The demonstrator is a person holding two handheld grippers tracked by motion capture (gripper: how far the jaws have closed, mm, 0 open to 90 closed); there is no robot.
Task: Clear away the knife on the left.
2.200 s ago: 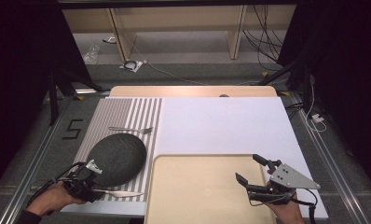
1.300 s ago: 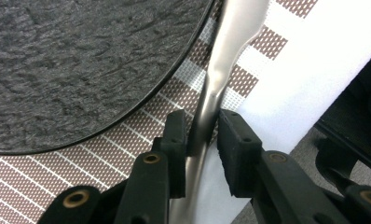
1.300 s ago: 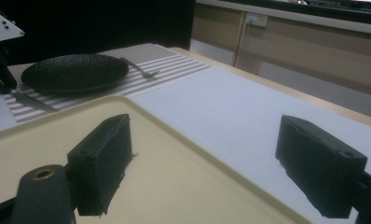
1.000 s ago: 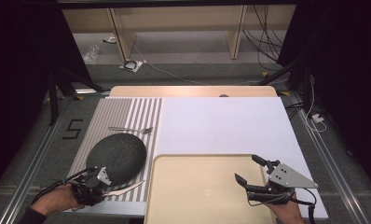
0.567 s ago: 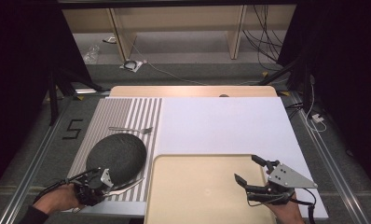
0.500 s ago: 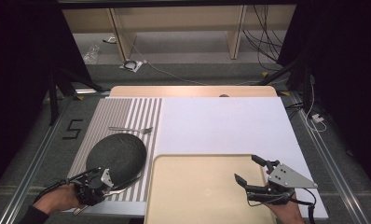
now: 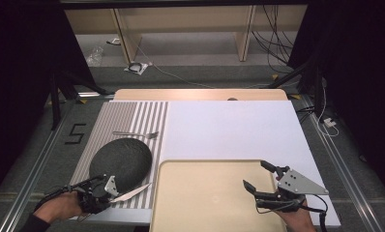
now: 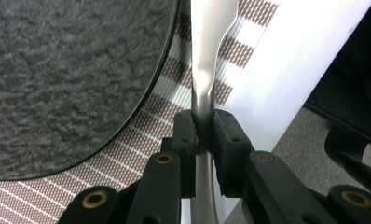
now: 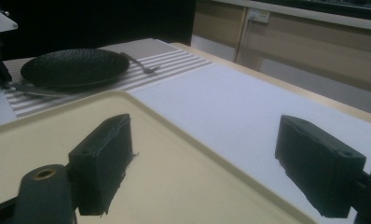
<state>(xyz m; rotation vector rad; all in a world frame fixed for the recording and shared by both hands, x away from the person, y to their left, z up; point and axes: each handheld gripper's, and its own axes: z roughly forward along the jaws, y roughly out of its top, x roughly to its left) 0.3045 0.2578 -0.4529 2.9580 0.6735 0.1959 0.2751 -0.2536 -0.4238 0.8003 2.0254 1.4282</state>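
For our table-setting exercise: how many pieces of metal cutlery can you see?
2. A silver metal knife is clamped in the left claw beside the black round plate; a silver metal fork lies beyond that plate on the striped placemat.

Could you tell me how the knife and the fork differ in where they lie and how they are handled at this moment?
The knife is clamped by its handle in the left gripper, whose jaws have just been closing; the fork lies free, with no gripper near it. The knife sits on the near side of the black plate, its blade angled toward the tray; the fork lies beyond the plate, roughly crosswise. Both are silver cutlery over the striped placemat.
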